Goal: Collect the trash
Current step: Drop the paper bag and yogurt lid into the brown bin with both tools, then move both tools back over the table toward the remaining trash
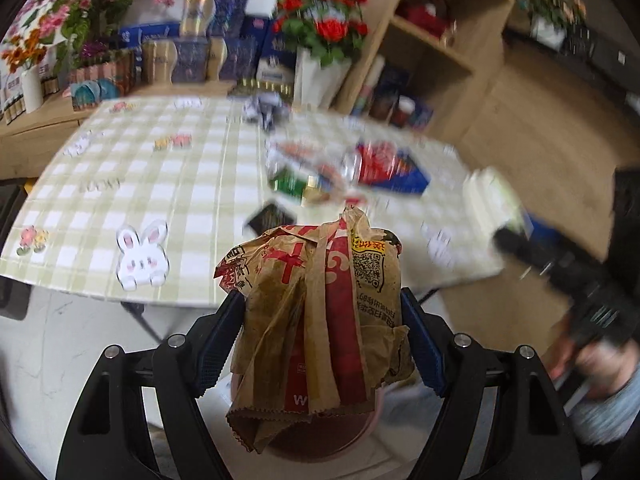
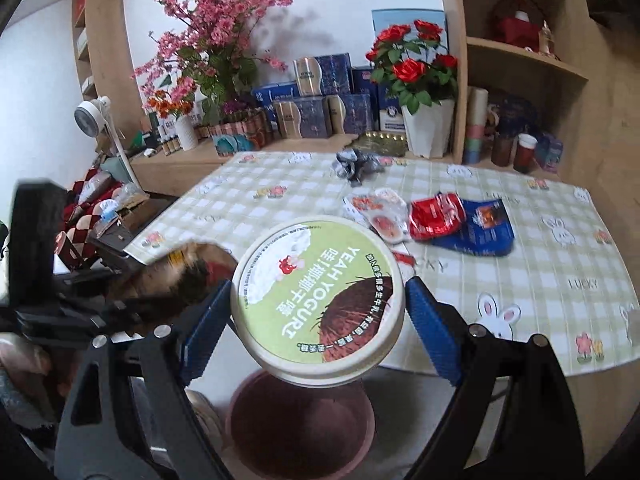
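Observation:
My left gripper [image 1: 320, 300] is shut on a crumpled brown paper bag [image 1: 320, 312] with red print, its blue pads pressing both sides. The bag hangs over a pink bin [image 1: 370, 420] on the floor. My right gripper [image 2: 318, 286] is shut on a round yogurt tub [image 2: 320, 296] with a green lid. The tub sits above the same pink bin [image 2: 236, 408]. In the right wrist view the paper bag [image 2: 188, 272] shows blurred at the left. The yogurt tub [image 1: 494, 196] appears blurred at the right in the left wrist view.
The table with a green check cloth [image 2: 540, 280] still carries a red wrapper [image 2: 434, 216], a blue packet [image 2: 480, 228], a white and red wrapper [image 2: 380, 210] and a grey crumpled piece [image 2: 356, 164]. Behind it stand flower pots, boxes and wooden shelves. A person's sleeve [image 1: 608, 408] is at the right.

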{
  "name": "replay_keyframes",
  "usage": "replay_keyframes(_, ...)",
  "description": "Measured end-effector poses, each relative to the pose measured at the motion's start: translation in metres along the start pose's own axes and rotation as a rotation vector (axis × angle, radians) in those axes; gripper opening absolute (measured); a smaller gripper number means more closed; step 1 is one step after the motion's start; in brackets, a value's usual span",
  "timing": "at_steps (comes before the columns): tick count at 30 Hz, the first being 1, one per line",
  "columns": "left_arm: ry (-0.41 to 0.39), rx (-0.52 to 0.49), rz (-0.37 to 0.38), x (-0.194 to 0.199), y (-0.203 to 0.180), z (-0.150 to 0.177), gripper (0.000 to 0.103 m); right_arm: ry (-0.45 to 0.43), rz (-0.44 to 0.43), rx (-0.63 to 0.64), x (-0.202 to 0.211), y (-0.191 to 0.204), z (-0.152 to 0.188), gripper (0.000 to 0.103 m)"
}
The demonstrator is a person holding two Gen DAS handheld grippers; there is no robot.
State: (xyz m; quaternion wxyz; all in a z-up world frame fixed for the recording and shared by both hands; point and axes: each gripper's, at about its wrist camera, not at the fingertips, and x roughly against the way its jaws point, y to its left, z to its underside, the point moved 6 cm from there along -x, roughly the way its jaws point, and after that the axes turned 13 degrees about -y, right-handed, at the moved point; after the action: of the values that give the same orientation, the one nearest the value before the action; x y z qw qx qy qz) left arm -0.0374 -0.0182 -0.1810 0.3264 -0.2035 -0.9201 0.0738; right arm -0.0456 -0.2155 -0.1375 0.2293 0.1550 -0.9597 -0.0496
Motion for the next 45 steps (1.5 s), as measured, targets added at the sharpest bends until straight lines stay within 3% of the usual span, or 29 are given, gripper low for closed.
replay_keyframes(8, 0.194, -0.075, 0.026, -0.058, -0.002, 0.086, 0.075, 0.065, 0.023, -0.048, -0.011, -0.026, 0.035, 0.086)
replay_keyframes(17, 0.301, -0.163, 0.047, -0.103, -0.015, 0.122, 0.078, 0.105, 0.046, -0.097, -0.022, -0.051, 0.056, 0.086)
replay_keyframes(21, 0.308, -0.165, 0.055, -0.114, -0.019, 0.127, 0.088, 0.127, 0.056, -0.12, -0.025, -0.057, 0.065, 0.086)
replay_keyframes(25, 0.279, -0.163, 0.03, -0.106, -0.016, 0.116, 0.091, 0.145, 0.056, -0.138, -0.026, -0.058, 0.073, 0.086)
replay_keyframes(30, 0.135, -0.053, -0.033, -0.077, 0.007, 0.071, 0.095, 0.179, 0.043, -0.123, -0.032, -0.047, 0.086, 0.086)
replay_keyframes(36, -0.032, -0.033, -0.161, -0.033, 0.045, 0.031, 0.097, 0.243, 0.011, -0.097, -0.043, -0.028, 0.107, 0.086)
replay_keyframes(40, -0.095, -0.021, -0.22, -0.011, 0.065, 0.021, 0.097, 0.308, -0.012, -0.107, -0.055, -0.017, 0.127, 0.086)
replay_keyframes(45, -0.111, 0.001, -0.271, 0.001, 0.084, 0.025, 0.097, 0.407, -0.027, -0.049, -0.079, -0.002, 0.16, 0.086)
